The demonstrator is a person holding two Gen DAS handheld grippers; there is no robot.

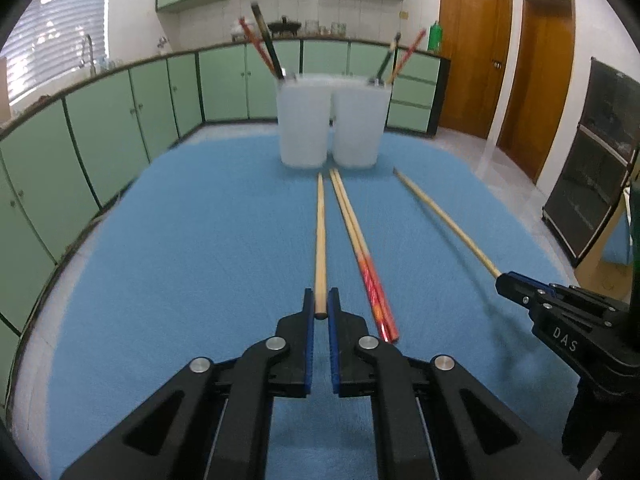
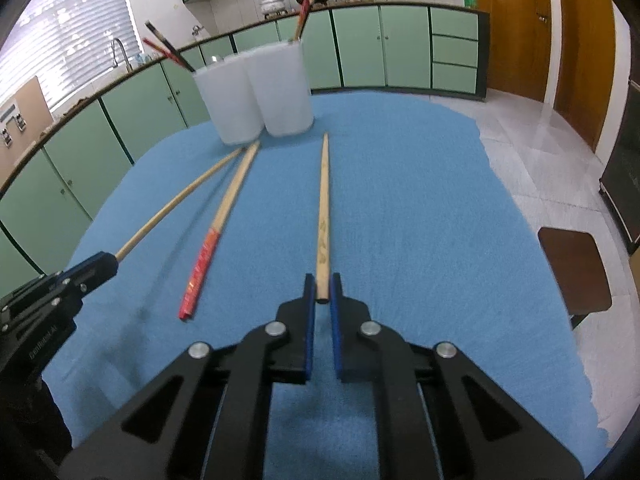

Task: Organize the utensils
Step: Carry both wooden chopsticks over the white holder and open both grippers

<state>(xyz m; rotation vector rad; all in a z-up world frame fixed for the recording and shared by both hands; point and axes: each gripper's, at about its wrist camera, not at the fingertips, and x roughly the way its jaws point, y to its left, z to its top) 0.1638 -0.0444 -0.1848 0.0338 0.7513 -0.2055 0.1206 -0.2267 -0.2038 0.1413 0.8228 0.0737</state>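
My left gripper [image 1: 320,300] is shut on the thick end of a plain wooden chopstick [image 1: 320,236] that points at two white cups [image 1: 305,120]. My right gripper [image 2: 322,284] is shut on the end of another plain wooden chopstick [image 2: 323,208]. That gripper [image 1: 505,280] and its chopstick [image 1: 444,216] also show in the left wrist view. A pair of red-handled chopsticks [image 1: 362,248] lies on the blue cloth [image 1: 200,260] between the two held sticks. It also shows in the right wrist view [image 2: 218,236]. Both cups [image 2: 256,96] hold red and dark chopsticks.
The blue cloth [image 2: 420,220] covers the table. Green cabinets [image 1: 120,120] run behind it and wooden doors [image 1: 472,52] stand at the right. A brown stool [image 2: 576,272] is beside the table's right edge. A dark glass-fronted unit [image 1: 592,184] stands at the far right.
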